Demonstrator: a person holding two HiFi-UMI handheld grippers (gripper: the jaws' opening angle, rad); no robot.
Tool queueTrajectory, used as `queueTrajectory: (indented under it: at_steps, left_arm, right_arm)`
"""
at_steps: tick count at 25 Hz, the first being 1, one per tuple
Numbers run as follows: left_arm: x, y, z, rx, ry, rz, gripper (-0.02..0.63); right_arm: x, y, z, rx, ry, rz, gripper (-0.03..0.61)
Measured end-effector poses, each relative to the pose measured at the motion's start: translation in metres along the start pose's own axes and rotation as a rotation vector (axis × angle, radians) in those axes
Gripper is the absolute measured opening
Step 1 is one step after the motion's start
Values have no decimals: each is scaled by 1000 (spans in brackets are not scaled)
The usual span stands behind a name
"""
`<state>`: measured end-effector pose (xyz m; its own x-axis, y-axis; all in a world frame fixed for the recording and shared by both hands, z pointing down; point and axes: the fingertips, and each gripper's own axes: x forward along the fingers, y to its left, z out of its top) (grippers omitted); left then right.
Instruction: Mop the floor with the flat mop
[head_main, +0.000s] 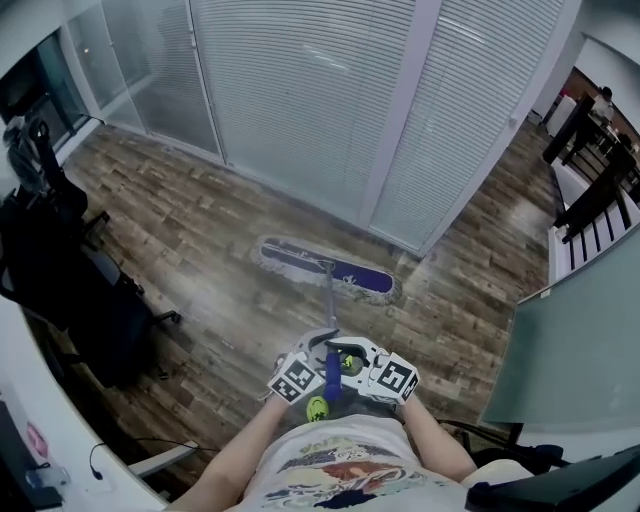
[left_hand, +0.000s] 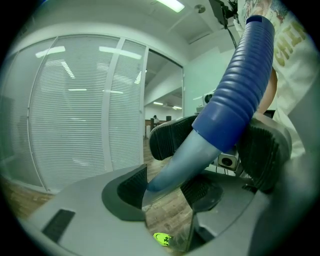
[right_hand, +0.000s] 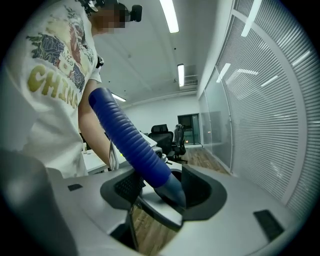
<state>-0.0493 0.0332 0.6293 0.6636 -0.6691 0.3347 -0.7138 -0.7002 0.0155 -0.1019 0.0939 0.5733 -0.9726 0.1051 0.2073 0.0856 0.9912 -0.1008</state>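
Both grippers first: your left gripper (head_main: 316, 352) and right gripper (head_main: 350, 360) sit close against your torso, facing each other, each clamped on the mop handle (head_main: 331, 372). Left gripper view: pads close on the grey shaft just under the blue ribbed sleeve (left_hand: 240, 85). Right gripper view: jaws stand wide but bite the sleeve's lower end. Two grips set close together at the top end, likely so you steer the long shaft as one lever. Yellow-green shoe (head_main: 316, 408) shows just below the grippers. Shaft slopes away and down from you; that tilt looks chosen to let the flat mop head (head_main: 327, 268) lie full-face on the wood plank floor (head_main: 200, 250). Mop head: well ahead, laid crosswise, near the foot of the glass partition with blinds (head_main: 300, 90), probably to work the strip along its base.
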Motion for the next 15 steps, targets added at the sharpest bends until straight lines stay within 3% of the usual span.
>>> queueTrajectory:
  at_steps: [8,15]
  left_arm:
    - [12,72,3,-13,-11,16,179]
    - [54,148,17,-13,4,29,179]
  right_arm:
    - [35,-61,11,-15,7,16,225]
    - [47,-147,20,-16,-7,24,225]
